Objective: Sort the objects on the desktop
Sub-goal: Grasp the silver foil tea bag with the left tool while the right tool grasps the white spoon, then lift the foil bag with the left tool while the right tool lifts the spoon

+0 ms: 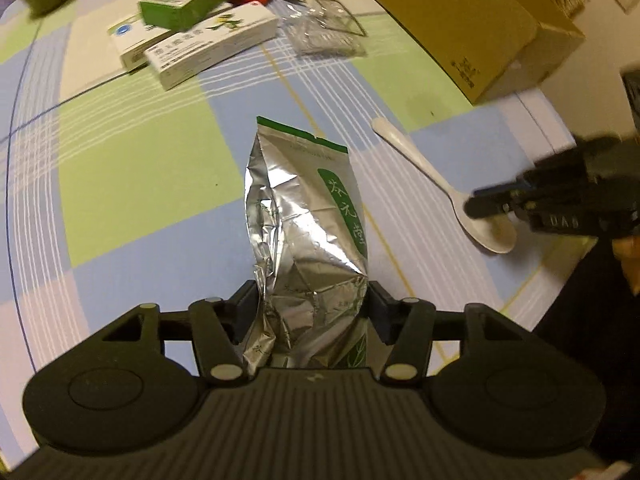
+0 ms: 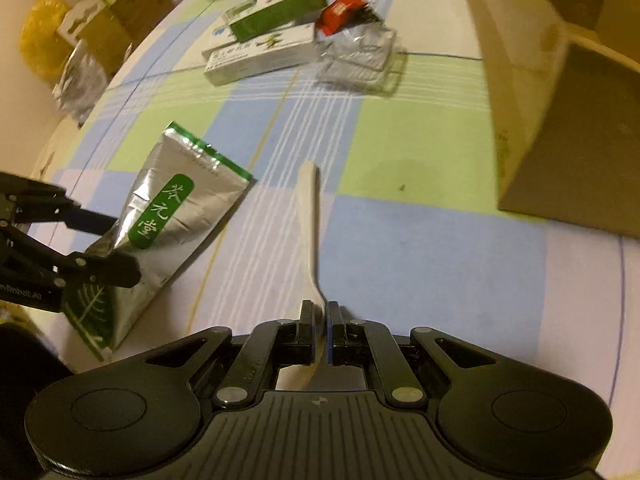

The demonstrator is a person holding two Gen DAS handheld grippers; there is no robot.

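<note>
**Both tongs closed on their items: foil pouch on the left, spoon on the right**

The left tongs [image 1: 312, 308] are clamped on the lower end of a silver foil pouch [image 1: 308, 224], one finger against each side of the crinkled foil. The pouch carries a green label with white characters and a green strip along its far, sealed edge. In the right wrist view the same pouch [image 2: 180, 220] lies slanted over the table near its front left part, with the left tongs [image 2: 108, 248] gripping it from the left.

The right tongs [image 2: 320, 332] are drawn almost together on the neck of a white spoon [image 2: 310, 220], just above its bowl; the handle points straight away from them across the table. In the left wrist view the right tongs [image 1: 492, 200] sit over the bowl end of the spoon [image 1: 424, 172], which lies just to the right of the pouch.

The table [image 2: 420, 264] is covered with a checked cloth in pale blue, green and white. Farther back lie stacked green-and-white boxes [image 2: 272, 40], a red packet [image 2: 340, 16] beside them, and a crumpled clear plastic wrapper [image 2: 360, 60] next to that. A large cardboard box [image 2: 560, 120] stands at the right side of the table. Beyond the table's left edge are blurred cartons, a silvery bag and something yellow [image 2: 40, 40].
</note>
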